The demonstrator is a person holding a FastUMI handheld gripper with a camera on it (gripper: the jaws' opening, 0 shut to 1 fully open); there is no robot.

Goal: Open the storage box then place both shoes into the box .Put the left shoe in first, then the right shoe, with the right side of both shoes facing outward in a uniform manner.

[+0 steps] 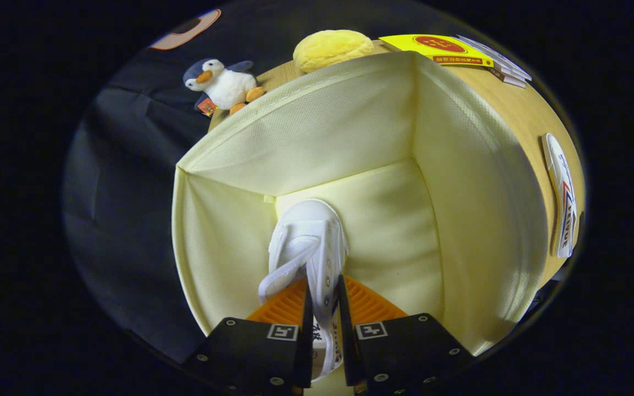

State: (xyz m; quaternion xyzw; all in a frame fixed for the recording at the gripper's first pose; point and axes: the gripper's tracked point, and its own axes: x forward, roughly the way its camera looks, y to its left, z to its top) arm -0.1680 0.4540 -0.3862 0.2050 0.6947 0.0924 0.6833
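Wooden tabletop carries the open storage box, and I am looking down into it from above its near rim. Beyond the far rim, at about eleven o'clock, a plush penguin sits on the table edge; at twelve a yellow bun-shaped cushion; at one o'clock a stack of booklets. Out at three o'clock the other shoe lies on the table beside the box's right wall.

I have the white shoe pinched in the gripper, both fingers pressing on its upper near the lacing, so it hangs steady and cannot swing as it goes in. Its long axis runs straight ahead from the fingers toward twelve o'clock, toe pointing down at the far left corner of the box floor. I judge I am holding it toward the left wall to leave room on the right for the second shoe. Whether the toe touches the floor, I cannot tell.
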